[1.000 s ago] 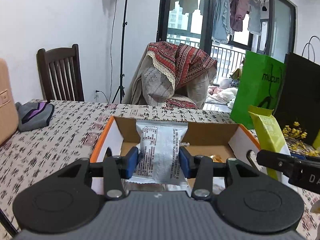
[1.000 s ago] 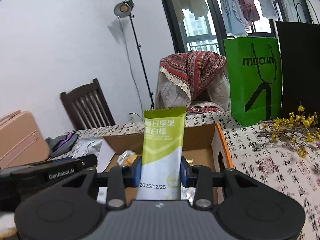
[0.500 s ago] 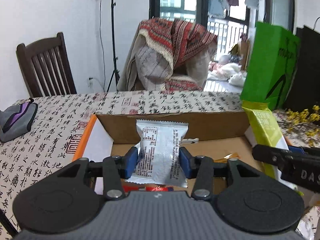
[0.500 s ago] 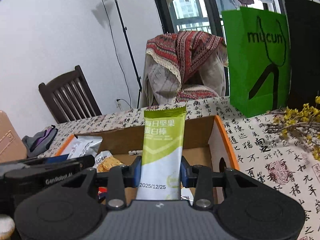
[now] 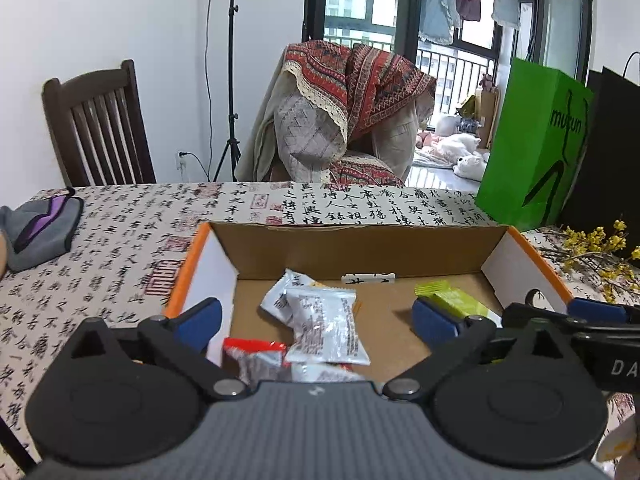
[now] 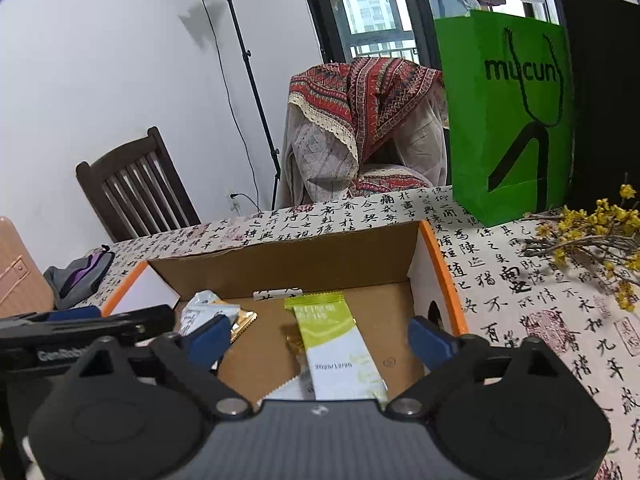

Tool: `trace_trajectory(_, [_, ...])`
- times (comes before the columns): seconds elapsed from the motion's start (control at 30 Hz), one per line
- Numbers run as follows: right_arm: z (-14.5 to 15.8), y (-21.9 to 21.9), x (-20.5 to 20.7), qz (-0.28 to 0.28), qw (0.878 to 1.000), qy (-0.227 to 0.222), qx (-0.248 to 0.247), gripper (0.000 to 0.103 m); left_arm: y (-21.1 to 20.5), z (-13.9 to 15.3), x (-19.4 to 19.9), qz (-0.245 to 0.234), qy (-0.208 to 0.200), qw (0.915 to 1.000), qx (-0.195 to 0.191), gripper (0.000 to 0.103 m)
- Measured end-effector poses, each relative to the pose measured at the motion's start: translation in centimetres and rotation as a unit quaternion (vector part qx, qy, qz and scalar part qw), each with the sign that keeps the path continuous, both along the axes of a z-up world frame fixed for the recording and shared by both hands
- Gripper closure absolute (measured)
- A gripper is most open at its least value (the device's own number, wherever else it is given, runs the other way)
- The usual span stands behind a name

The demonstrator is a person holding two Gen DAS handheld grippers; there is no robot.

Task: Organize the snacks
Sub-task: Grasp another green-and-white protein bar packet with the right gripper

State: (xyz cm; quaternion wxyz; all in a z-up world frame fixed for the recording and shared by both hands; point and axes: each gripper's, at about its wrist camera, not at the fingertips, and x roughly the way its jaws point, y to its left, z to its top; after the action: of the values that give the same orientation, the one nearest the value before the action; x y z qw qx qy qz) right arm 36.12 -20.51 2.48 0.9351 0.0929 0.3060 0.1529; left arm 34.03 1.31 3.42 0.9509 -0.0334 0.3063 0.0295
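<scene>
An open cardboard box [image 5: 360, 250] with orange edges sits on the table, also in the right wrist view [image 6: 288, 268]. My left gripper [image 5: 316, 322] is open above it; a silver snack packet [image 5: 326, 326] lies loose in the box among other packets, one red [image 5: 250, 350]. My right gripper [image 6: 320, 338] is open; a green protein bar [image 6: 340, 344] lies on the box floor between its fingers, also seen in the left wrist view [image 5: 456, 300]. A gold-edged packet [image 6: 212, 314] lies at the box's left.
A green paper bag [image 6: 508, 116] and a black bag [image 5: 608, 152] stand at the back right. Yellow flower twigs [image 6: 588, 244] lie right of the box. A grey pouch [image 5: 40, 226] lies at the left. A wooden chair [image 5: 96, 128] and a draped chair [image 5: 344, 112] stand behind the table.
Both grippers opened. The silver packet dropped from the left gripper into the box, and the green bar dropped from the right gripper onto the box floor.
</scene>
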Motion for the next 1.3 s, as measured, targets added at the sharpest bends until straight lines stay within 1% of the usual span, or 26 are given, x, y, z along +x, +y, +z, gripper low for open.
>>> trace_trajectory(0.03, [0.1,-0.2,-0.4,0.001,1.000,-0.001,0.002,0.000,0.2,0.2,-0.6,0.002,-0.003,1.0000,0.000,0.000])
trace_trajectory(0.3, [1.1,-1.4,-4.8,0.015,1.000,-0.018,0.011,0.000,1.8,2.0,-5.9,0.006,-0.028,0.9994,-0.022,0.000])
trace_trajectory(0.5, [1.1,-1.6,-8.8,0.036,0.999,-0.022,0.004,0.000,2.4,2.3,-10.1,-0.001,-0.034,0.9990,-0.030,0.000])
trace_trajectory(0.77, [0.8,-2.2,-14.2,0.056,0.998,-0.028,-0.009,0.000,2.9,1.6,-15.3,-0.010,-0.038,0.9984,-0.041,0.000])
trace_trajectory(1.03, [-0.5,-2.5,-18.7,0.062,0.997,-0.029,-0.026,0.000,3.5,-0.1,-19.8,-0.014,-0.035,0.9970,-0.067,0.000])
trace_trajectory(1.2, [-1.5,-2.8,-20.7,0.062,0.997,-0.026,-0.023,0.000,3.6,-1.0,-22.7,0.004,-0.046,0.9976,-0.052,0.000])
trace_trajectory(1.3, [-2.0,-3.1,-21.3,0.060,0.998,-0.022,-0.017,0.000,3.4,-1.3,-24.5,0.006,-0.054,0.9977,-0.041,0.000])
